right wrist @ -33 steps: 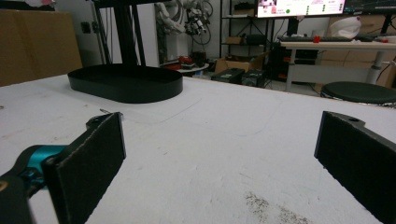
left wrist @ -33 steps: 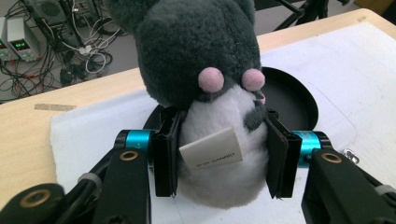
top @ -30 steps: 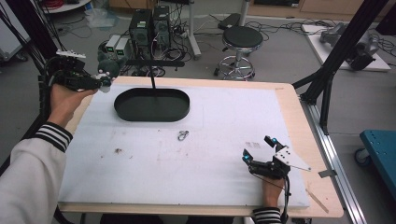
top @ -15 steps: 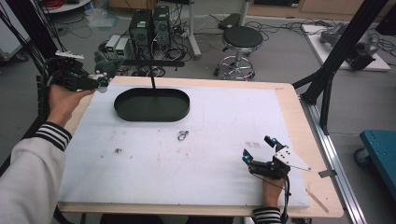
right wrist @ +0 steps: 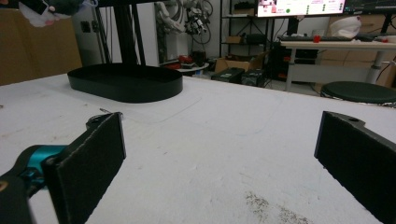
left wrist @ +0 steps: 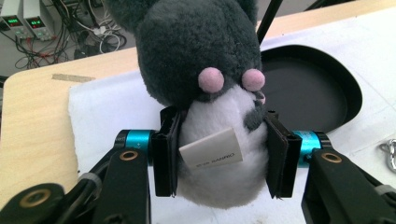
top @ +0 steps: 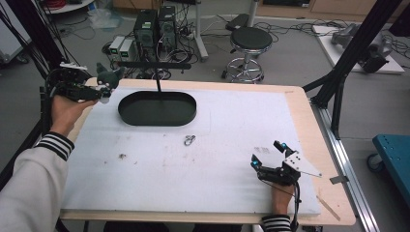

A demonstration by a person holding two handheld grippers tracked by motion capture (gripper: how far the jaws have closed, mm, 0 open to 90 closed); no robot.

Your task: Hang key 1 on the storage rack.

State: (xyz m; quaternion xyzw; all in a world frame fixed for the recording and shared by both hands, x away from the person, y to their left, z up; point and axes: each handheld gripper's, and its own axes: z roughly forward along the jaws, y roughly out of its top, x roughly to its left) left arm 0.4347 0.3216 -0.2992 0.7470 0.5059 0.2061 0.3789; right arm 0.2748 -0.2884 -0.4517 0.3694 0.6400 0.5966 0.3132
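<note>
My left gripper [top: 101, 88] is held up over the table's far left corner, shut on a dark grey and white plush toy [top: 109, 77]. In the left gripper view the plush toy [left wrist: 205, 84] sits between my pads [left wrist: 164, 154], its white belly and paper tag squeezed by them. A black oval tray [top: 157, 108] with an upright rod lies just right of it on the white mat. My right gripper [top: 267, 155] rests near the front right of the mat, open, with nothing between its jaws. A small metal clip [top: 189, 140] lies on the mat's middle.
The white mat [top: 203, 159] covers a wooden table [top: 314, 140]. Behind the table stand power supplies [top: 147, 26], cables and a round stool [top: 248, 41]. A black frame post [top: 355, 53] rises at the right. In the right gripper view the tray [right wrist: 125, 82] lies ahead.
My left gripper has moved a little to the right with the plush toy, closer to the tray. The right gripper has stayed still.
</note>
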